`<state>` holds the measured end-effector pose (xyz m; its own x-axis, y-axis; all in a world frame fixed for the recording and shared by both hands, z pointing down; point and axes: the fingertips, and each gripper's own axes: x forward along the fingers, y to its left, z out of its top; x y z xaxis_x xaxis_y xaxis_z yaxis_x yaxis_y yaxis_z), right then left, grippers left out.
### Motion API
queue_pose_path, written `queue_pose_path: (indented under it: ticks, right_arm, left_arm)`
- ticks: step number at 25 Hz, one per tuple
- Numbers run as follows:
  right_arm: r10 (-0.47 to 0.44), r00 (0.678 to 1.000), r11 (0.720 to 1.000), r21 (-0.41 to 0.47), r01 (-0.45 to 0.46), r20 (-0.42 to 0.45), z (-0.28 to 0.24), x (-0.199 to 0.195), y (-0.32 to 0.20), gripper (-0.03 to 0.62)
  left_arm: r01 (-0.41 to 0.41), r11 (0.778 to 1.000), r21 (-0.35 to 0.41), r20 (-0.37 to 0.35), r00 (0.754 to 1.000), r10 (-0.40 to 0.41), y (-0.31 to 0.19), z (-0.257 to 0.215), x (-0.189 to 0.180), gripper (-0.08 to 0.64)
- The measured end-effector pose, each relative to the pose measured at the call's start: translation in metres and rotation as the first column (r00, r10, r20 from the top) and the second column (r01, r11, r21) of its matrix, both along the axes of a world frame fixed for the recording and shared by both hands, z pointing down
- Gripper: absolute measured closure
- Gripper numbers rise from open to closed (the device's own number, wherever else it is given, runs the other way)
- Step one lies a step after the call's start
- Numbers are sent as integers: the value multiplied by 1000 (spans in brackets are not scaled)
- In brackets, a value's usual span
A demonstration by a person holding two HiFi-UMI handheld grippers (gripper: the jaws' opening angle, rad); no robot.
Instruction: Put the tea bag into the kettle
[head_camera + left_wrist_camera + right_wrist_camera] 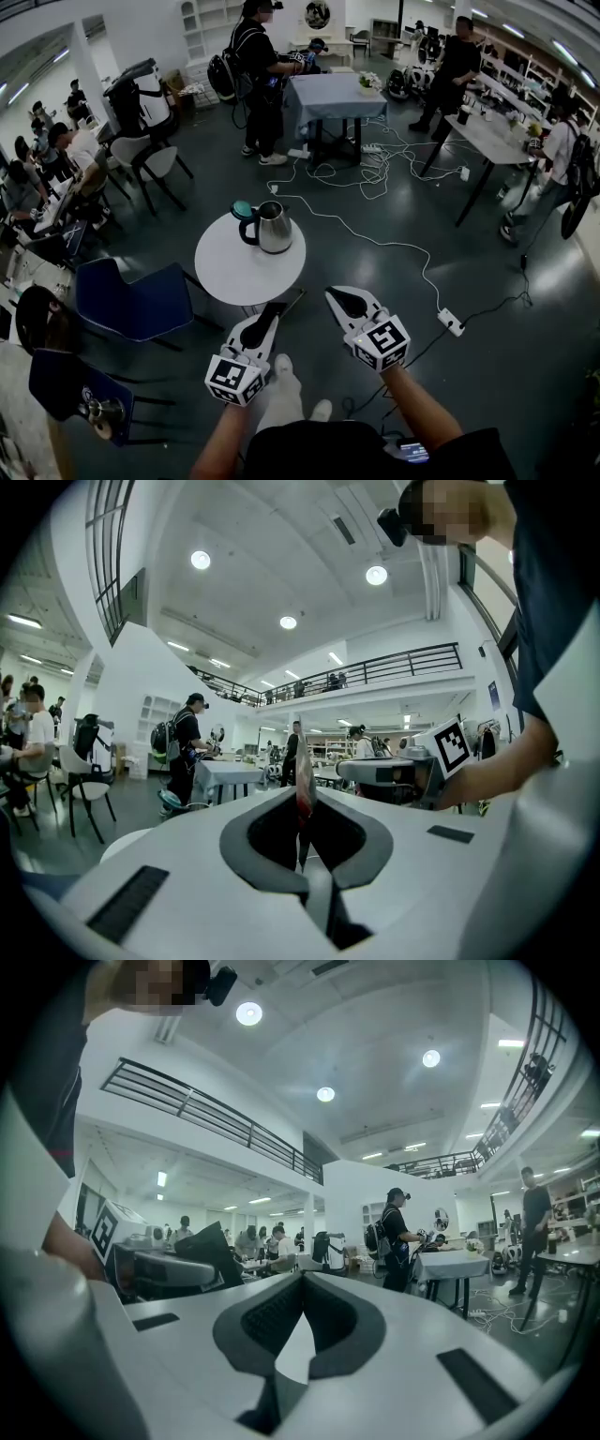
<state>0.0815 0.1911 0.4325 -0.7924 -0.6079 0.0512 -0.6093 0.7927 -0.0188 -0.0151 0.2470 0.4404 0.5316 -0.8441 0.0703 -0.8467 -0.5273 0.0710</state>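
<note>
A steel kettle point(273, 229) stands on the far side of a round white table point(234, 272), its teal lid point(242, 210) flipped open to the left. My left gripper point(278, 307) point(302, 797) hovers at the table's near edge, tilted upward and shut on a thin red and white tea bag point(303, 803) that stands edge-on between the jaws. My right gripper point(339, 296) point(302, 1279) is just right of it, off the table's rim, with its jaws closed and nothing between them. Both grippers are short of the kettle.
A blue chair point(141, 300) stands left of the table. White cables and a power strip point(451, 322) lie on the floor to the right. A table with a blue cloth point(333, 94) and several standing people are farther back. My shoes point(282, 367) are below the grippers.
</note>
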Motion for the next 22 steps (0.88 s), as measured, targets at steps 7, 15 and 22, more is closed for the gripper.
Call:
queue_pose_path:
  ticks: [7, 15, 22]
  right_arm:
    - [19, 1000, 1000, 1, -19, 16, -3, -3, -21, 575]
    - [33, 999, 999, 7, -34, 13, -3, -12, -50, 575]
    - [47, 999, 999, 4, -47, 15, 4, -22, -84, 575]
  left_arm:
    - [-3, 1000, 8, 2, 1000, 3, -20, -5, -9, 543]
    - [-5, 1000, 30, 14, 1000, 4, -54, -6, -22, 543]
    - [-19, 1000, 21, 13, 1000, 19, -90, 4, -32, 543]
